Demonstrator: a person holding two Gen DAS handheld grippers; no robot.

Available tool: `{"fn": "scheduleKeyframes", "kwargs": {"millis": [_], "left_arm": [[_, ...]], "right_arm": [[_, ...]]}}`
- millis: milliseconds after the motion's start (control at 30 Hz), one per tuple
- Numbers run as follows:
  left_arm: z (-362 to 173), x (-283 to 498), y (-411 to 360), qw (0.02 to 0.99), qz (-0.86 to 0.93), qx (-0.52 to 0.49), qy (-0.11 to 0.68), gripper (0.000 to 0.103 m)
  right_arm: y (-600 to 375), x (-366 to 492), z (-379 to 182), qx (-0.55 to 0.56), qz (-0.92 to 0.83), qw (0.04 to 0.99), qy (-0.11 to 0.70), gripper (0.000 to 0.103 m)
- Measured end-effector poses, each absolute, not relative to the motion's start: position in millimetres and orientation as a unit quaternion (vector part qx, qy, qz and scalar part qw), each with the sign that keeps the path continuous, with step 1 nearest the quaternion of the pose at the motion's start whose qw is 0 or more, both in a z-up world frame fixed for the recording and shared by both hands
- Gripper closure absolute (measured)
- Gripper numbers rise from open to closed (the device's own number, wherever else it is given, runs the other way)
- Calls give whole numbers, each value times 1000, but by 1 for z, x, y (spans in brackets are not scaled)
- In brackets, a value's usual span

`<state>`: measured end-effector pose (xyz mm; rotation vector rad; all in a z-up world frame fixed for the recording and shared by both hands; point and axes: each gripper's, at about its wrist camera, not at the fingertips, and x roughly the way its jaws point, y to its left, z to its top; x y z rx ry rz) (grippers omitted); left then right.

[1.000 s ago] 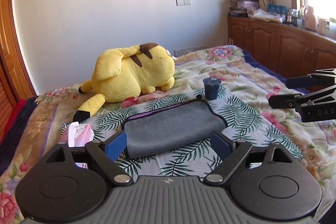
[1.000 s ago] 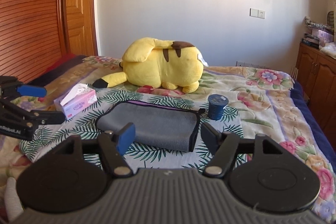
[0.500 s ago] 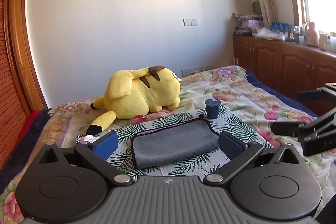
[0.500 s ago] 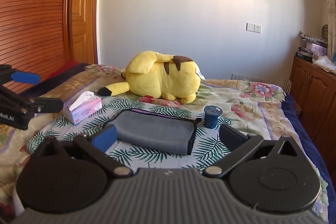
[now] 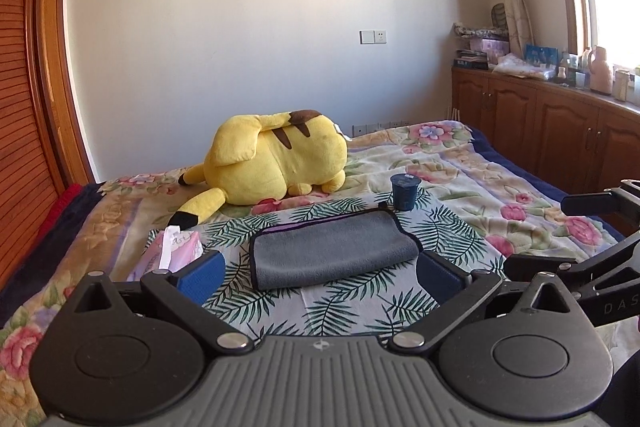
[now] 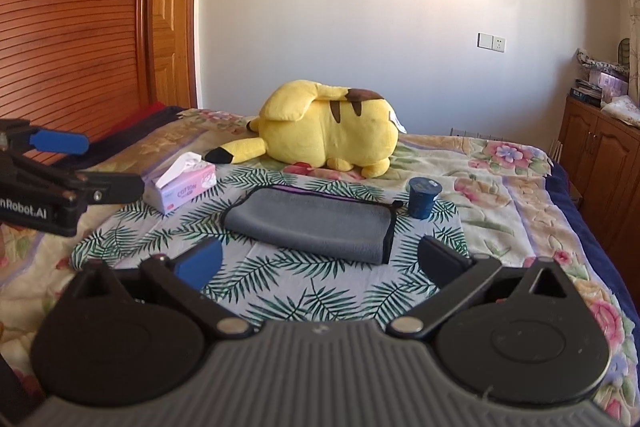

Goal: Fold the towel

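Observation:
A grey towel [image 5: 332,251] with a dark border lies folded into a flat rectangle on the palm-print cloth on the bed; it also shows in the right wrist view [image 6: 310,223]. My left gripper [image 5: 320,273] is open and empty, held back from the towel's near edge. My right gripper [image 6: 318,259] is open and empty, also short of the towel. Each gripper shows in the other's view: the right one [image 5: 560,231] at the right edge, the left one [image 6: 100,165] at the left edge.
A yellow plush toy [image 5: 272,163] lies behind the towel. A dark blue cup [image 5: 405,191] stands at the towel's far right corner. A pink tissue box [image 5: 172,253] sits to the left. Wooden cabinets [image 5: 560,135] line the right wall, wooden doors [image 6: 80,27] the left.
Both grippers have pulled back and risen from the towel, and their jaws have opened wider. The towel stays folded and still.

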<state>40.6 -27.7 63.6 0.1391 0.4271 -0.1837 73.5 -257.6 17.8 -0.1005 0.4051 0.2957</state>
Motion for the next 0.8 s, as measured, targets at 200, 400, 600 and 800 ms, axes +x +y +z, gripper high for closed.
{"fn": "scheduleKeyframes", "kwargs": {"millis": [200,400,600,800], "left_arm": [[46,26,-30,968,-80,81,223,16],[29,11,-32,970,-57,77,225,16],[20,1,-34,972,-51,72,218,16],[11,-2,-30,974,-36,66,213,16]], "right_arm": [[-259,67,7,-45,140,968,205,0],[-262,61,-3,-40,132,968,209,0],[-262,54,-14,-36,130,968,213,0],[-261,51,-18,-35,129,968,211,0]]}}
